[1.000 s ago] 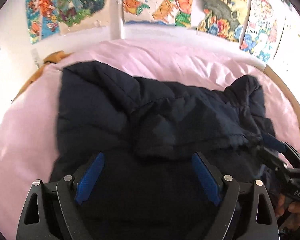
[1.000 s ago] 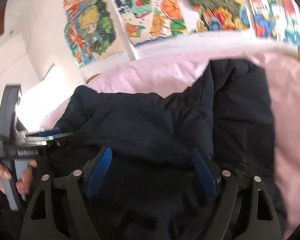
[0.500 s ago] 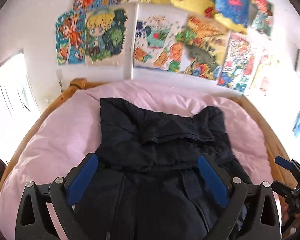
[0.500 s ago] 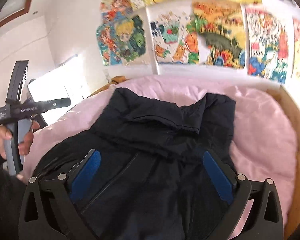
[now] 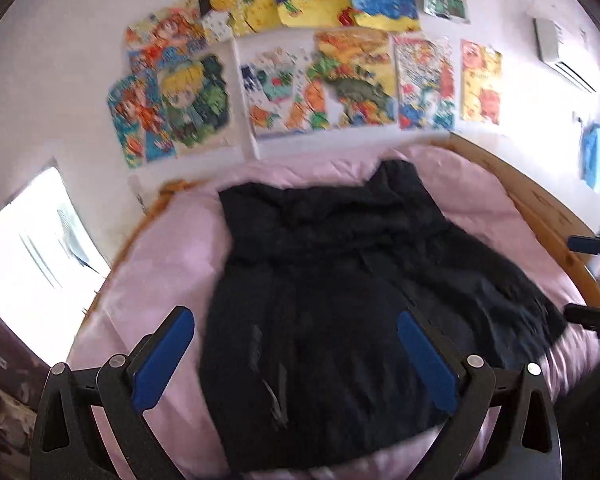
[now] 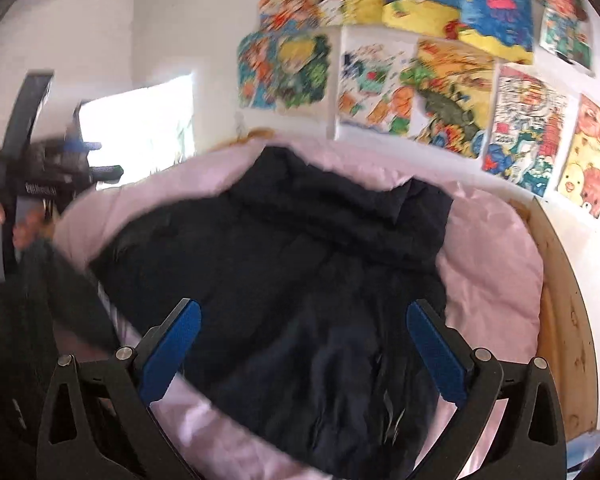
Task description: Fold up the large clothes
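A dark navy padded jacket [image 5: 340, 292] lies spread on a pink bed cover [image 5: 172, 256], its far part folded over itself. It also shows in the right wrist view [image 6: 300, 280]. My left gripper [image 5: 296, 356] is open and empty, raised above the jacket's near hem. My right gripper [image 6: 304, 348] is open and empty, also held above the jacket. The right gripper shows at the right edge of the left wrist view [image 5: 592, 280]. The left gripper, held in a hand, shows at the left of the right wrist view [image 6: 40, 168].
The bed has a wooden frame [image 5: 540, 208] along its right side [image 6: 564, 304]. A white wall with many colourful drawings [image 5: 300, 80] stands behind it. A bright window [image 5: 36, 252] is at the left. A blue cloth [image 5: 598, 156] hangs on the right wall.
Both grippers have risen and pulled back from the jacket, so much more of the bed and wall shows. The jacket lies where it was left.
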Demonstrator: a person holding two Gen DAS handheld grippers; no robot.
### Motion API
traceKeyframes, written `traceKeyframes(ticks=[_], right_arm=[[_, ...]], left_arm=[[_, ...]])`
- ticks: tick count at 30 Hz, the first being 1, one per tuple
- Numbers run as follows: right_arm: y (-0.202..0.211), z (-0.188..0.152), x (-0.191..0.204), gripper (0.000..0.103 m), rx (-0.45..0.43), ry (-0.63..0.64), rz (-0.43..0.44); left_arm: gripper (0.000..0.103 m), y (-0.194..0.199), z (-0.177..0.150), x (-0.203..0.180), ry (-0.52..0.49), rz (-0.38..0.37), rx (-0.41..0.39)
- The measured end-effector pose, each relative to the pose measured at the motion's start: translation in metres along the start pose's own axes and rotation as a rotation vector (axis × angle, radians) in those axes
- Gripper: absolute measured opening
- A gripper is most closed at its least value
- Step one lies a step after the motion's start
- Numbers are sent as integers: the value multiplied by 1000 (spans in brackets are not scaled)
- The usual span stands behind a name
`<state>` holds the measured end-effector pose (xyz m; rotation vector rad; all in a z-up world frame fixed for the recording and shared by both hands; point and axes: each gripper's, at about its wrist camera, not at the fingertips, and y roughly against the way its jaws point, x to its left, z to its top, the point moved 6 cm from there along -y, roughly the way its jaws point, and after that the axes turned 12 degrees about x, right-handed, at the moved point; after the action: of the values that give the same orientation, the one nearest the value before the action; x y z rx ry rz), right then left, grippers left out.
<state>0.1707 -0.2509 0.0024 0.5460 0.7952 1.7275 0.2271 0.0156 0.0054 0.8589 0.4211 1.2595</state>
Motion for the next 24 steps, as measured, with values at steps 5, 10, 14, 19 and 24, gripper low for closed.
traceKeyframes(ticks=[5,10,14,19,24], right_arm=[[-26,-47,22,101,125,78,8],[-49,-71,31,101,259,118,-24],[-72,-85,35,101,383,163,-88],[-91,-95,38,101,449,215,-210],[-86,-92,37,101,409,181,-256]], left_arm=[[103,-23,-44,-25,-99,-27,94],[103,-43,-77,-51,-235,-2,132],[103,-55,-82,-63,-285,-49,200],[103,-71,-94,-68,-311,-5,271],[103,-74,-102,-73,-347,31,284]])
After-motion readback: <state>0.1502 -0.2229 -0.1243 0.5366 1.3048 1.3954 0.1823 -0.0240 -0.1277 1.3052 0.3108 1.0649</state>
